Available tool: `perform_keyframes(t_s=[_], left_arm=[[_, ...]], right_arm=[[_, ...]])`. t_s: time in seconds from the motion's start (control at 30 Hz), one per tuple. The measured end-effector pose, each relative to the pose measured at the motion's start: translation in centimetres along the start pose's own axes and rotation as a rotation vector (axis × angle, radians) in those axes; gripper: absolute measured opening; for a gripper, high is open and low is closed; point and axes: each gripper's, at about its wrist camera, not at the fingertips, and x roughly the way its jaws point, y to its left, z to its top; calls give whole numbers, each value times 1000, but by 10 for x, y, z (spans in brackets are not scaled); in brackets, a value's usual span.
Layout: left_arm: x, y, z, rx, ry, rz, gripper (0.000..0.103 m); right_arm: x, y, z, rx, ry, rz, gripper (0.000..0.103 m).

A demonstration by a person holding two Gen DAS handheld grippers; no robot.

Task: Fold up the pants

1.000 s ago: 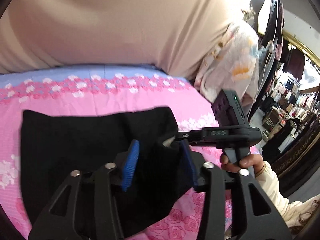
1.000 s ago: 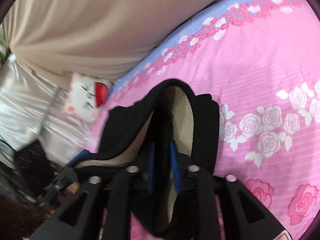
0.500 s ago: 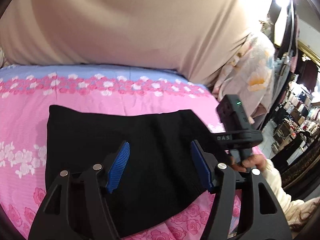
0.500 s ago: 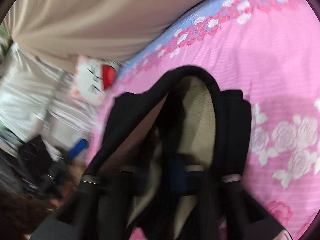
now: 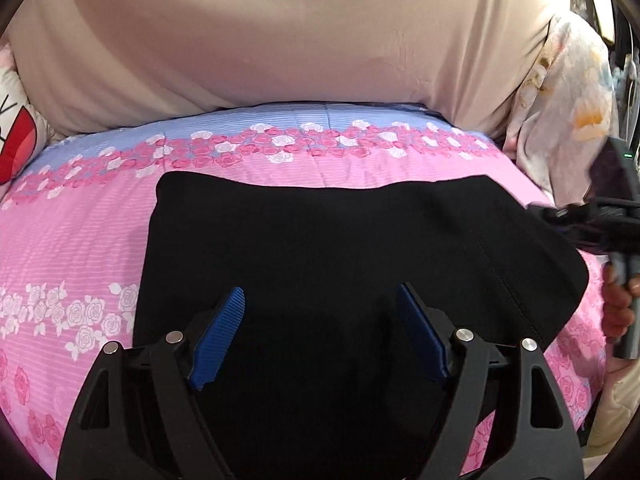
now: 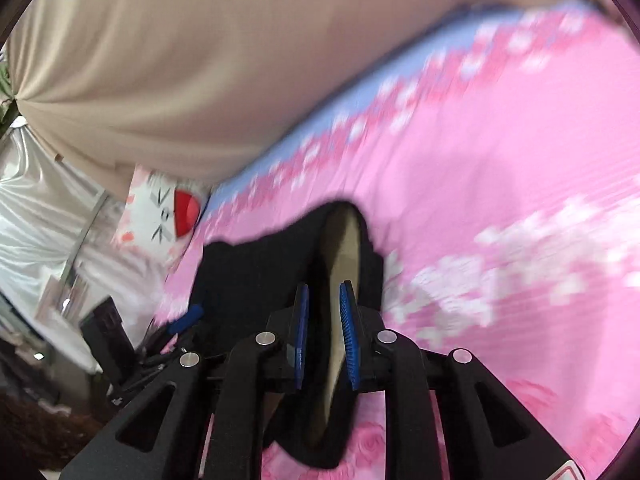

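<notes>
The black pants (image 5: 340, 264) lie folded on the pink rose-print bed (image 5: 80, 248). The left gripper (image 5: 320, 320) hovers above them, fingers apart; the right gripper (image 6: 323, 312) is clamped on their right edge.

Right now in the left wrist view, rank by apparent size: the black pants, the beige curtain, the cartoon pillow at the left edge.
1. beige curtain and black pants: similar spans, and the pants lie nearer, so unranked.
2. cartoon pillow, smallest, though cropped by the frame.
</notes>
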Motion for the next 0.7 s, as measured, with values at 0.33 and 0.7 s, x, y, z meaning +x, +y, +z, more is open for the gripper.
perform_keyframes(t_s=[0.33, 0.7], left_arm=[[-61, 90, 2, -172, -151, 104, 74], [-114, 166, -32, -269, -173, 281, 76]], right_arm=[[57, 147, -49, -376, 175, 34, 49], [184, 227, -135, -652, 358, -36, 13]])
